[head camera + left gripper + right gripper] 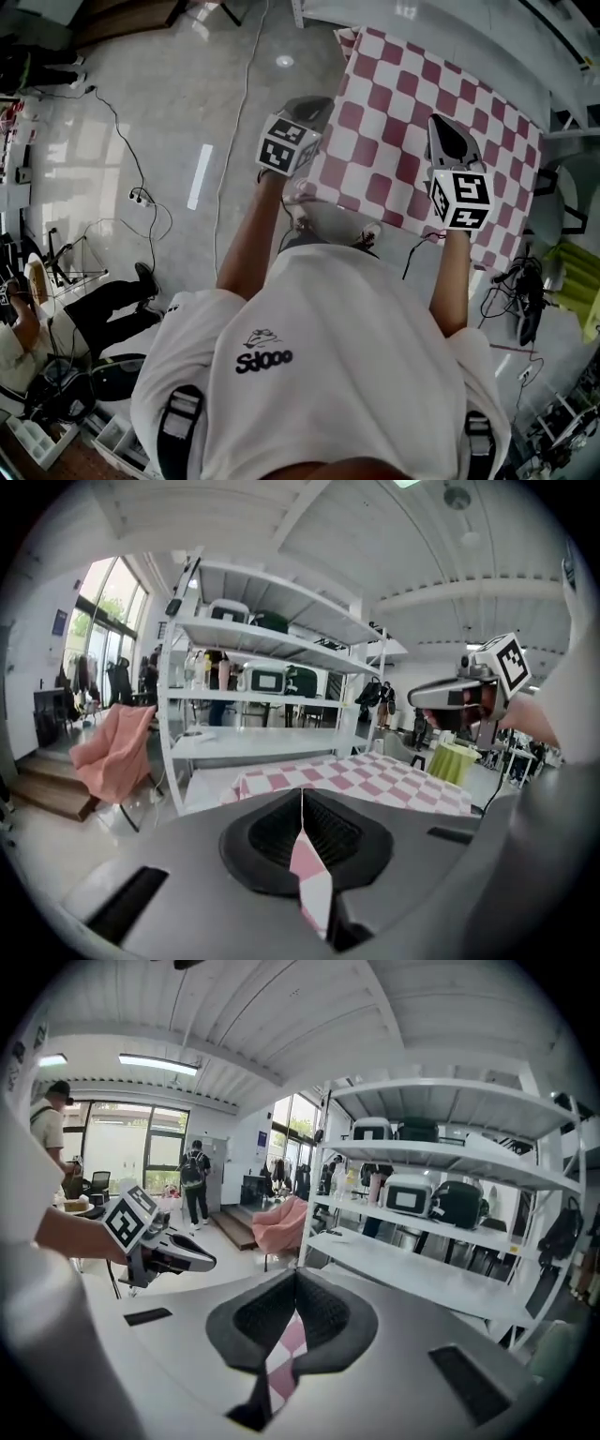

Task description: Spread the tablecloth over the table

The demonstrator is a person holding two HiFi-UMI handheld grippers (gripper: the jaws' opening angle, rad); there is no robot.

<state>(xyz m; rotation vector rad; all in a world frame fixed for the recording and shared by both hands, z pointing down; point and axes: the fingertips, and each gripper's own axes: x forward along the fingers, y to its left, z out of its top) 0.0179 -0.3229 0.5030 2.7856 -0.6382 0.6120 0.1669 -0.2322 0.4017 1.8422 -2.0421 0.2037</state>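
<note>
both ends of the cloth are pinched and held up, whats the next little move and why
Probably lower both grippers evenly, keeping them apart. The left gripper and right gripper are each shut on the near edge of the tablecloth, held up, while the rest of the checked cloth stretches out ahead; lowering together should lay it flat.

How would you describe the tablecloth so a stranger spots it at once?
Find the tall white rack. Just in front of it spreads the tablecloth. It alone is checked pink and white; the chair beside the rack is plain pink.
</note>
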